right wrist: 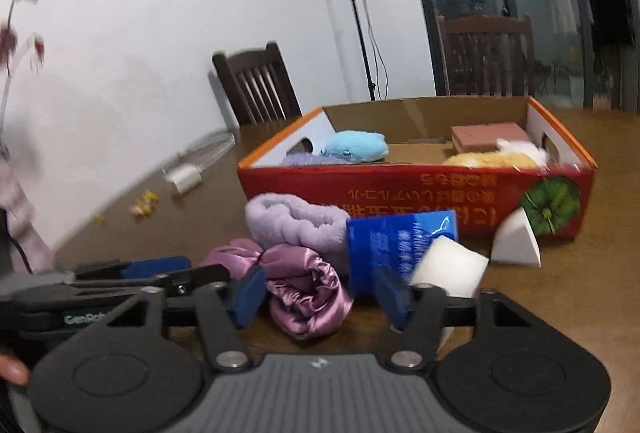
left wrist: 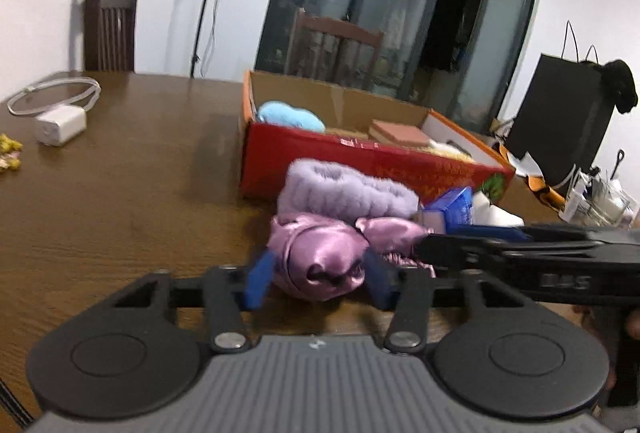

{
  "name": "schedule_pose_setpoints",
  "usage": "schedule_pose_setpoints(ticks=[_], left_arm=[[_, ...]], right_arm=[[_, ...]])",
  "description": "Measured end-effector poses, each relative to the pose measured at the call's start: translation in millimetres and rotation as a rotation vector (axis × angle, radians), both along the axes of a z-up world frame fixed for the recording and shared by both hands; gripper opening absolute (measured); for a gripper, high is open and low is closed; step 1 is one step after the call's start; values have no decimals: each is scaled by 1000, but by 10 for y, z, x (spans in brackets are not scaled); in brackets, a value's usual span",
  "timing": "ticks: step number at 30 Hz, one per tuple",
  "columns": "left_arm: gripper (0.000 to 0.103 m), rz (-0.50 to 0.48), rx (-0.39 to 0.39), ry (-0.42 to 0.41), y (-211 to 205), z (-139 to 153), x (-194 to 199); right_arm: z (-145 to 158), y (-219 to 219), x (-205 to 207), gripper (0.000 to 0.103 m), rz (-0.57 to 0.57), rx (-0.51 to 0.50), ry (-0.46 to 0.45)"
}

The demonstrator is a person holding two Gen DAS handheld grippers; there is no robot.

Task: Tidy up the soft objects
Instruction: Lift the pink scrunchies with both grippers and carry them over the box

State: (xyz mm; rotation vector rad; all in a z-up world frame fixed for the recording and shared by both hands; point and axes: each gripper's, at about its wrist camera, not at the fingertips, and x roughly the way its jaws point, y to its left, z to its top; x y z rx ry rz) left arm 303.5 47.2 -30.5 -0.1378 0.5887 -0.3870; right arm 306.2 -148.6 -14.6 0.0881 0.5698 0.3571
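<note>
we see both grippers working on the pink satin cloth [left wrist: 320, 261] lying on the wooden table [left wrist: 120, 193] in front of the red cardboard box [left wrist: 360, 165]. the left gripper [left wrist: 316, 279] is partly closed, blue pads pressing one bunched end. the right gripper [right wrist: 320, 299] is partly open around the other end; whether its pads press it we cannot tell. a lilac fluffy towel [right wrist: 296, 223] lies just behind.

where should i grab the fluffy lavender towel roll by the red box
Grip the lavender towel roll across its rounded left end, coming from above. That end is bare, while the blue packet leans on its right and the satin cloth crowds its front.
</note>
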Motion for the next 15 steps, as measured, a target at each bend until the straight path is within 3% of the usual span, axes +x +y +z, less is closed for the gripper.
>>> schedule_pose_setpoints(ticks=[4,9,15], left_arm=[[29,0,-16,8,7,-35,11],[16,17,-12,17,9,24,-131],[15,-33,-95,37,-109,153,-769]], right_arm=[[-89,122,122,34,18,-84,2],[-86,126,14,8,67,-102,-11],[120,-133,-584,8,134,-94,-35]])
